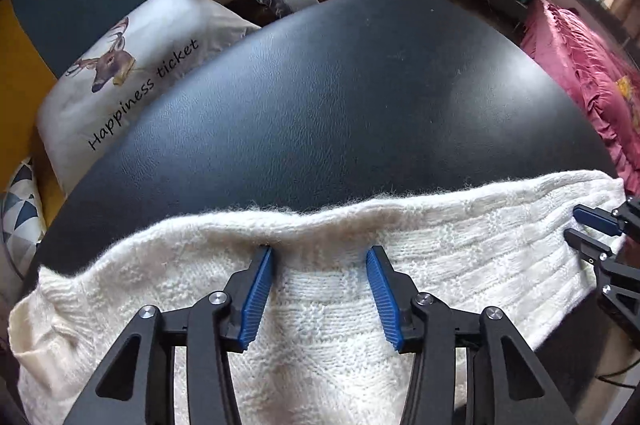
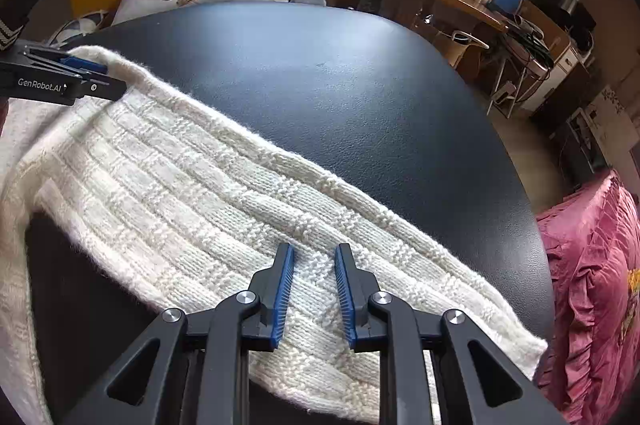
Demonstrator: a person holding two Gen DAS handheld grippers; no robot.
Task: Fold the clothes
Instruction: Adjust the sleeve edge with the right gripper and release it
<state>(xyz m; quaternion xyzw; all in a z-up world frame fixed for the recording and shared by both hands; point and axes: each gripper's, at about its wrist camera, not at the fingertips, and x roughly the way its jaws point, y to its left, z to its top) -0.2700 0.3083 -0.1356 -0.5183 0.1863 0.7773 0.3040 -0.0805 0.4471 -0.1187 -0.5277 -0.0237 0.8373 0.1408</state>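
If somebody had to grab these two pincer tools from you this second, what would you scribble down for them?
Left gripper: open, above the white knit sweater near its far edge, nothing pinched.
Right gripper: open, narrow gap, above the sweater's long strip, holding nothing.
Sweater lies on the black table, a long strip along the near side.
Done: strip laid out flat.
Left: grasp it again and finish the folds.

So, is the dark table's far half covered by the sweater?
No, the white sweater lies along the near edge; the table beyond is bare.
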